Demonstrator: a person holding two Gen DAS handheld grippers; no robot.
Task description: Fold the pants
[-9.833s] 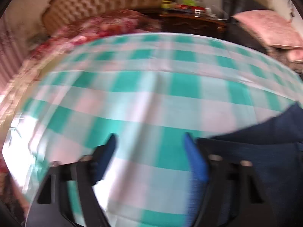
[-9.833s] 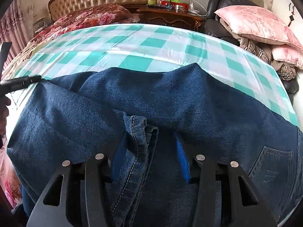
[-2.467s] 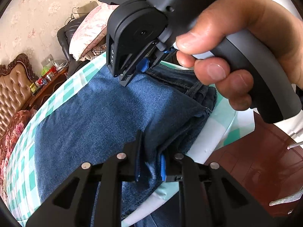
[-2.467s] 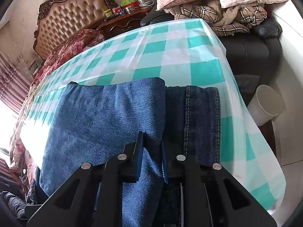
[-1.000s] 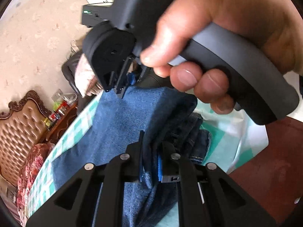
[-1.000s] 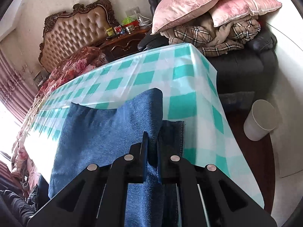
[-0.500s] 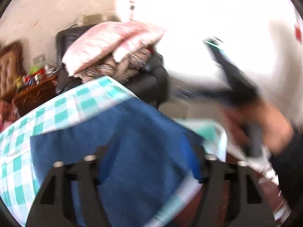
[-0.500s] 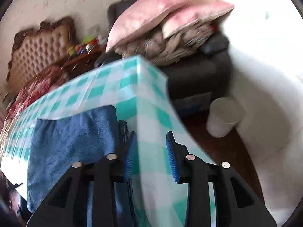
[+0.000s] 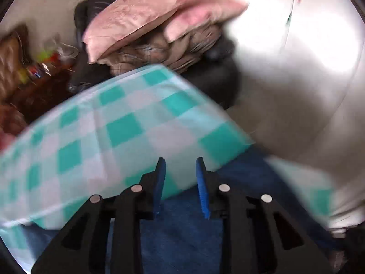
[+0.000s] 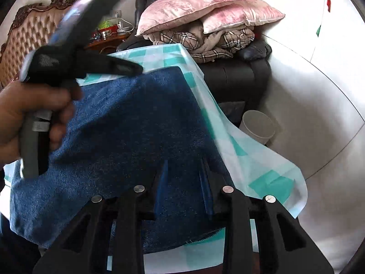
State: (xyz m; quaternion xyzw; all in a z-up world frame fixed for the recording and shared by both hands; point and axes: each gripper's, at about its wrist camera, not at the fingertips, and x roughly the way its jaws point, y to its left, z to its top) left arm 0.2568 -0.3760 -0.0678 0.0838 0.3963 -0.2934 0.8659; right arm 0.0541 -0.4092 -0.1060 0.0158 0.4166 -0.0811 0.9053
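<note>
The blue jeans (image 10: 136,125) lie folded into a thick rectangle at the right end of the green-and-white checked tablecloth (image 10: 262,166). My right gripper (image 10: 183,175) hovers over their near right corner, jaws apart with only denim behind them. In the right wrist view a hand (image 10: 27,114) holds my left gripper (image 10: 136,69) above the jeans' far left edge. The left wrist view is blurred: the left gripper (image 9: 180,178) is above the cloth (image 9: 114,137), with the jeans (image 9: 182,233) below it. Its jaws are closing with nothing between them.
Pink pillows (image 10: 205,6) and plaid blankets (image 10: 205,41) are piled on a black armchair (image 10: 239,77) beyond the table's end. A white bin (image 10: 257,125) stands on the floor by the table's right edge. A tufted headboard (image 10: 25,36) and a cluttered nightstand (image 10: 107,36) stand far left.
Both grippers were shut on the jeans' folded edge a second ago; both have let go and opened. The left swung away fast and narrowed again. The right drew back over the near corner.
</note>
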